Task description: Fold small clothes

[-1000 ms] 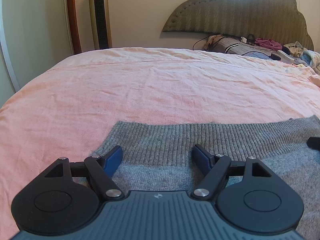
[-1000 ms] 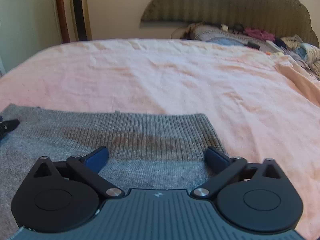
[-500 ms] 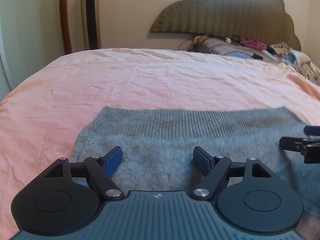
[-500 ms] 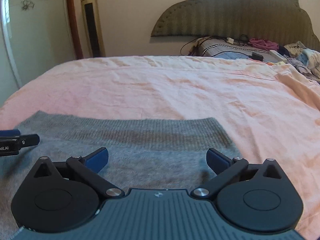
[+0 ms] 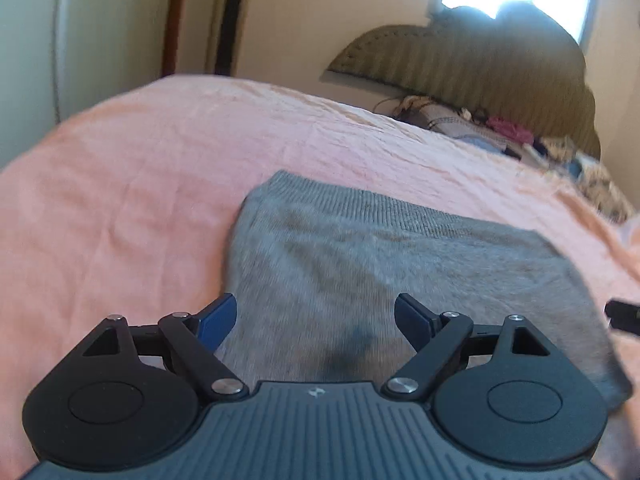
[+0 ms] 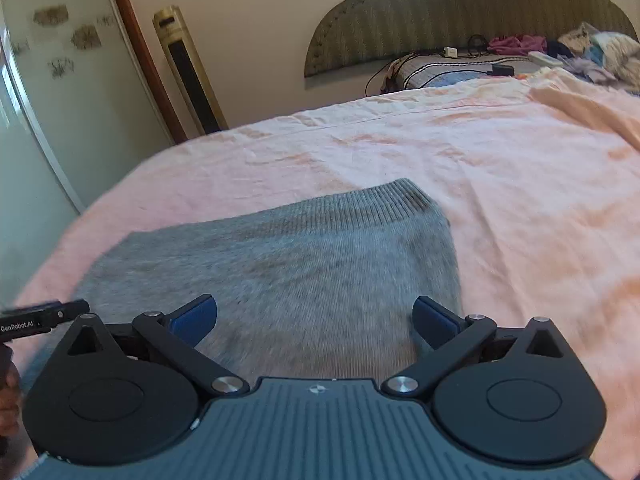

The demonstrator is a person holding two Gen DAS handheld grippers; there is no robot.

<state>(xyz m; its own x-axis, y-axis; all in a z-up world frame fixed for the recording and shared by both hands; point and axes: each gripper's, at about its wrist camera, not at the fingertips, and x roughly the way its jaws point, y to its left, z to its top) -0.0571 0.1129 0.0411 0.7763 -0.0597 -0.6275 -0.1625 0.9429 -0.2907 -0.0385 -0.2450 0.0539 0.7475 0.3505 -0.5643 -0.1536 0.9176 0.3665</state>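
Observation:
A grey knit sweater (image 5: pixel 384 264) lies flat on the pink bedsheet (image 5: pixel 120 200), its ribbed hem at the far edge. It also shows in the right wrist view (image 6: pixel 304 264). My left gripper (image 5: pixel 316 316) is open and empty above the sweater's left part. My right gripper (image 6: pixel 316 316) is open and empty above its right part. The left gripper shows at the left edge of the right wrist view (image 6: pixel 40 316); the right gripper's tip shows at the right edge of the left wrist view (image 5: pixel 624 314).
The pink sheet (image 6: pixel 520 184) spreads far and right of the sweater. A padded headboard (image 6: pixel 460 8) stands at the back with a pile of clothes and cables (image 6: pixel 540 56). A tower fan (image 6: pixel 188 76) and wardrobe door (image 6: pixel 48 100) stand left.
Both grippers have drawn back and risen, each tilting outward, so more of the sweater and sheet shows. Both stayed open. The sweater has not moved.

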